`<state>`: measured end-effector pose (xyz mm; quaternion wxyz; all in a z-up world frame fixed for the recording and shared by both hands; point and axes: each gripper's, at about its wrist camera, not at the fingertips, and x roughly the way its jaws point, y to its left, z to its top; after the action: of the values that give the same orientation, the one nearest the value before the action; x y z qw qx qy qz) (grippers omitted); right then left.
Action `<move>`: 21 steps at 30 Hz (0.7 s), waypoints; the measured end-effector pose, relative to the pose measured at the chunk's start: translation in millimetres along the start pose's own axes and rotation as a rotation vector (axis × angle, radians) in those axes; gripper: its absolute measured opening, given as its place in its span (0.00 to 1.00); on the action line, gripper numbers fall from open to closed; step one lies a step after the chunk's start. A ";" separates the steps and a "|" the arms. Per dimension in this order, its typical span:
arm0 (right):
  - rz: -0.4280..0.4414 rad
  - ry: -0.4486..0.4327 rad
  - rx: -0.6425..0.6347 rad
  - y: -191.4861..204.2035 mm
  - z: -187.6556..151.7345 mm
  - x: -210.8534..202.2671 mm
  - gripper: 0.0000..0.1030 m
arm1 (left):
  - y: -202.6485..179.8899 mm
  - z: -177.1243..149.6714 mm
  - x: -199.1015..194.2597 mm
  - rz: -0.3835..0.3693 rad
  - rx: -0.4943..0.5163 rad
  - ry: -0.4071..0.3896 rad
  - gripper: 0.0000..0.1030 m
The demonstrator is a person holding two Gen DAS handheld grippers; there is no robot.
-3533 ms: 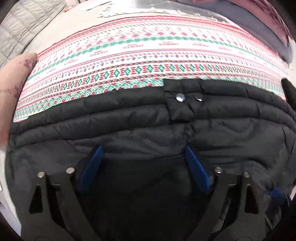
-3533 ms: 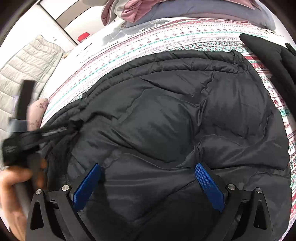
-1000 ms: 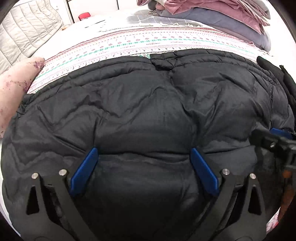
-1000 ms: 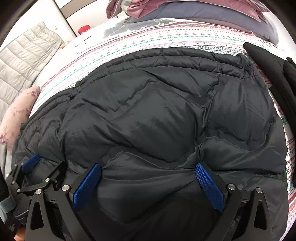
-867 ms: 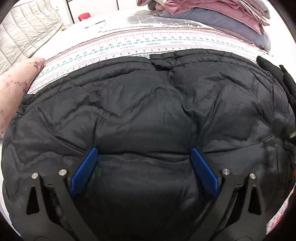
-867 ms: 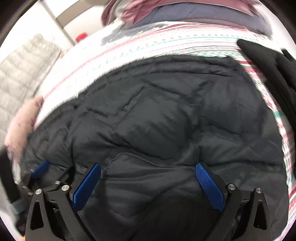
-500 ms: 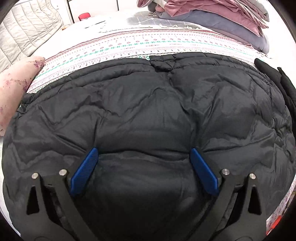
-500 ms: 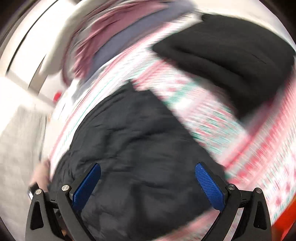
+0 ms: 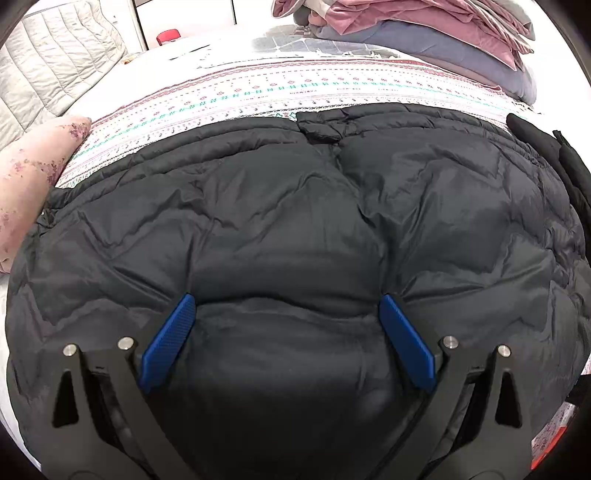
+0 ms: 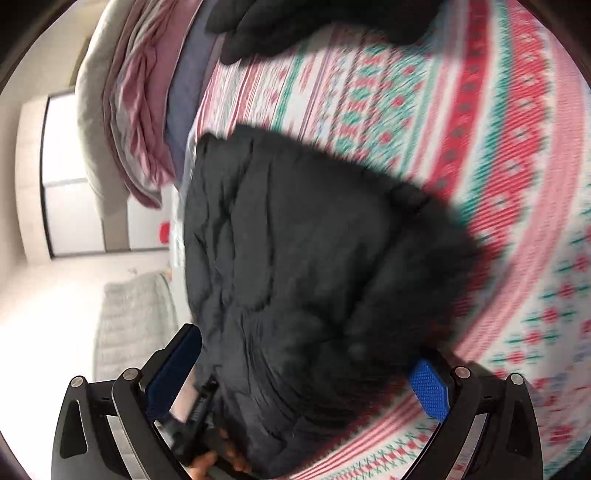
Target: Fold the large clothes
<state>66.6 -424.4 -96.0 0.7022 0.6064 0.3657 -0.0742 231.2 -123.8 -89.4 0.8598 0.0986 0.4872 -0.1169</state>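
The left gripper (image 9: pixel 286 314) stands wide open over the black puffer jacket (image 9: pixel 295 221), its blue pads (image 9: pixel 168 341) spread apart. The right gripper (image 10: pixel 306 354) is also spread open, tilted sideways at the jacket's edge. The folded jacket lies on the patterned blanket (image 9: pixel 258 92), with a pink pillow (image 9: pixel 29 177) just beside it and stacked bedding (image 9: pixel 424 33) beyond.

Black jacket (image 10: pixel 295 258) on patterned blanket (image 10: pixel 498 147)
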 end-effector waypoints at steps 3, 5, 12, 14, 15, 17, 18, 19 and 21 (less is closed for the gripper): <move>-0.023 -0.020 -0.048 14.0 -5.8 8.5 1.00 | 0.5 0.4 0.8 -0.003 -0.002 0.001 0.97; -0.035 -0.031 -0.070 21.4 -11.9 14.1 1.00 | 0.8 0.6 1.0 -0.003 -0.001 0.002 0.97; -0.095 -0.077 -0.140 37.9 -30.4 18.4 0.60 | 0.1 2.1 3.1 0.000 -0.002 0.002 0.97; -0.077 -0.085 -0.137 39.0 -30.7 16.8 0.36 | -0.8 2.3 3.6 0.003 -0.001 0.001 0.97; -0.064 -0.094 -0.147 38.3 -32.3 10.4 0.32 | -1.6 2.5 3.9 0.003 -0.001 0.000 0.97; -0.068 -0.130 -0.197 46.8 -36.5 1.2 0.21 | -2.7 3.3 3.8 -0.004 -0.004 -0.001 0.97; -0.089 -0.164 -0.240 52.8 -42.2 -5.7 0.20 | -3.7 3.7 3.1 -0.006 -0.004 -0.003 0.97; -0.107 -0.186 -0.272 58.3 -47.1 -8.5 0.18 | -3.8 3.9 2.1 -0.011 -0.004 -0.005 0.97; -0.150 -0.240 -0.339 71.6 -56.8 -14.5 0.16 | -2.2 4.5 -1.6 -0.031 -0.002 -0.005 0.97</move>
<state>71.3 -359.7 -30.0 0.8251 0.4374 0.3309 -0.1356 233.4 -127.0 -85.9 0.8593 0.0899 0.4865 -0.1298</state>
